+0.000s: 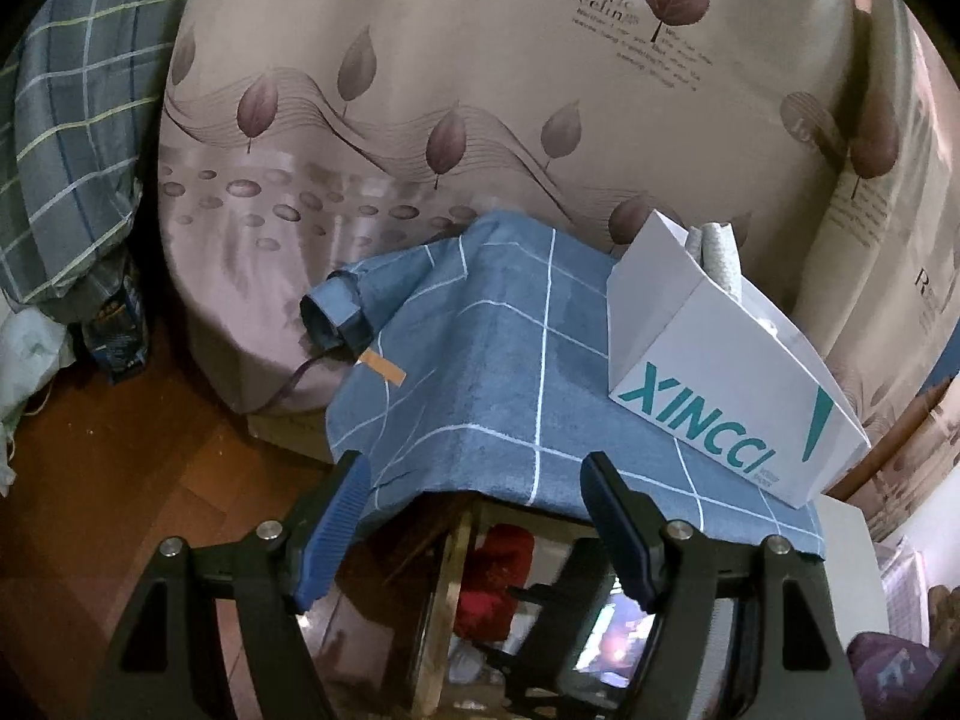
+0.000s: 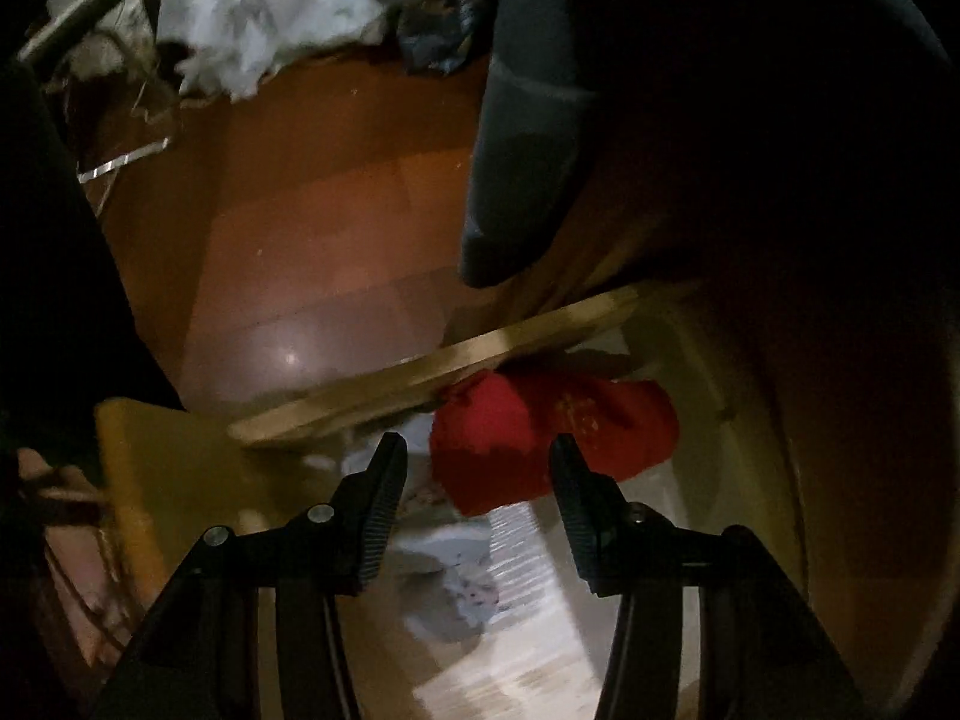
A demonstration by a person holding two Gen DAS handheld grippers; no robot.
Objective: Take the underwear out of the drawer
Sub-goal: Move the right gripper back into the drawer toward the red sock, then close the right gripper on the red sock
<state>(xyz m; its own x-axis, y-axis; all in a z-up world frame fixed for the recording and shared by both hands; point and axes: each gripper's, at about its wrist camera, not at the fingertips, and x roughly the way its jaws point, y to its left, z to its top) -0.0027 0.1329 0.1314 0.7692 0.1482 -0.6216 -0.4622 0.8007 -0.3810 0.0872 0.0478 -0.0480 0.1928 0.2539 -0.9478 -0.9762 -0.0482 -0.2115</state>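
From the left wrist, the left gripper (image 1: 474, 480) is seen wide open and empty over a blue cloth (image 1: 510, 360). From the right wrist, the right gripper (image 2: 477, 456) is seen partly open above the drawer (image 2: 432, 360), nothing clamped; red underwear (image 2: 510, 438) lies just beyond its tips.

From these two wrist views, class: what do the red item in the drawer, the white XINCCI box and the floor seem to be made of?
Red item: soft cloth, matte; it bunches and folds. White box: thin card, smooth and slightly glossy, with crisp folded edges and printed teal letters. Floor: probably wood or laminate, polished; plank seams and a light's reflection show.
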